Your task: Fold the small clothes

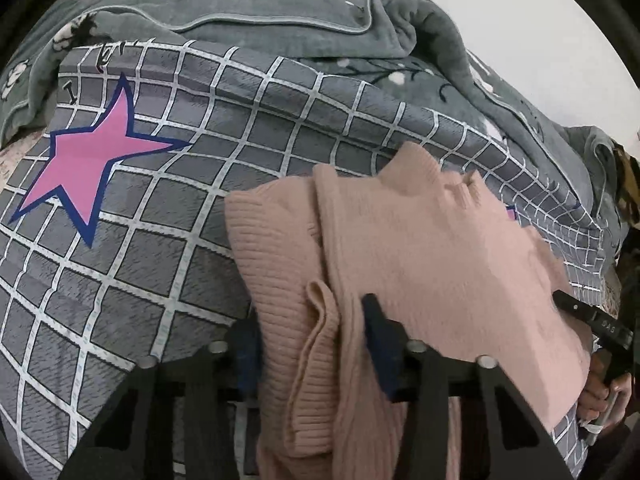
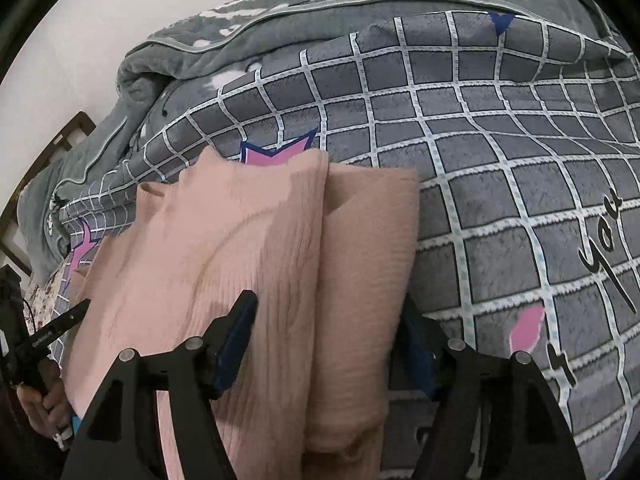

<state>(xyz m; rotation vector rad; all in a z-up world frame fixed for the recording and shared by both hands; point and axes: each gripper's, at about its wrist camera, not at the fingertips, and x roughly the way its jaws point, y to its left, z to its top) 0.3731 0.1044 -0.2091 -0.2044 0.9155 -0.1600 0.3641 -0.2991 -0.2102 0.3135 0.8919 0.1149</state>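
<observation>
1. A pink star [image 1: 90, 160] is printed on the grey checked bedcover [image 1: 192, 216] at the far left of the left wrist view; a plain grey blanket [image 1: 280, 20] is bunched along the bed behind it.
2. The left gripper [image 1: 316, 344] has its fingers [image 1: 380, 340] fairly wide apart, with a ribbed fold of the pink sweater [image 1: 432, 256] draped between them; whether they pinch it cannot be told.
3. The sweater lies folded on the bedcover, collar pointing away.
4. The right gripper [image 2: 332, 344] straddles the sweater [image 2: 224, 248], its fingers [image 2: 240, 332] spread wide on either side of a thick fold, not visibly clamped.
5. To the right, black script is printed on the bedcover [image 2: 520, 184].
</observation>
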